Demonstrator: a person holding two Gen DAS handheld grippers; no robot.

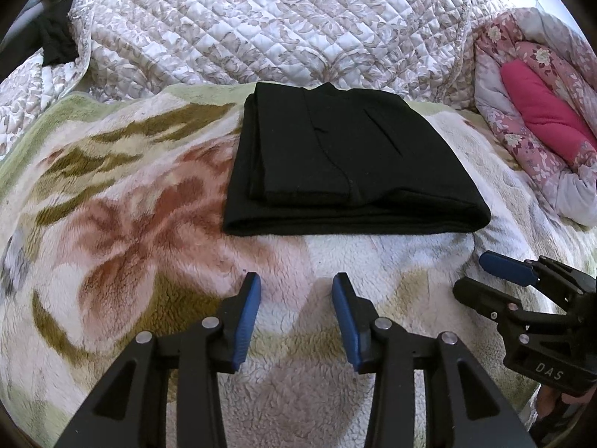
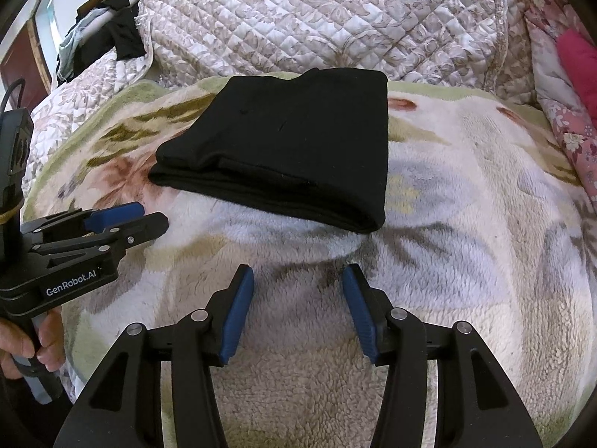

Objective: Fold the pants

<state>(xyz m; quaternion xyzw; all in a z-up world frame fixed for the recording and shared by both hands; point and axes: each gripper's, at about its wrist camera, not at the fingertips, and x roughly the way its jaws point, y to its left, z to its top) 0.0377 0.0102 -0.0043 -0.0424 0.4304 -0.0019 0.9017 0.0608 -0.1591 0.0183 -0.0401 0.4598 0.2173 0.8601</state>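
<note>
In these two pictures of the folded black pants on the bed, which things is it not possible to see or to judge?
- Underside and inner layers of the black pants: hidden by their own top fold, both views.
- Dark garment at the far left: cut off by the quilted cover; its kind is unclear.
- Right gripper in the left wrist view: seen side-on, so its gap is unclear there.
- Left gripper: nothing hidden; jaws apart, empty.

The folded knit pants [image 1: 347,160] were plain black; the fleece blanket [image 1: 130,224] bore russet-and-olive flowers; the quilted bedspread [image 1: 261,22] was beige-patterned.
</note>
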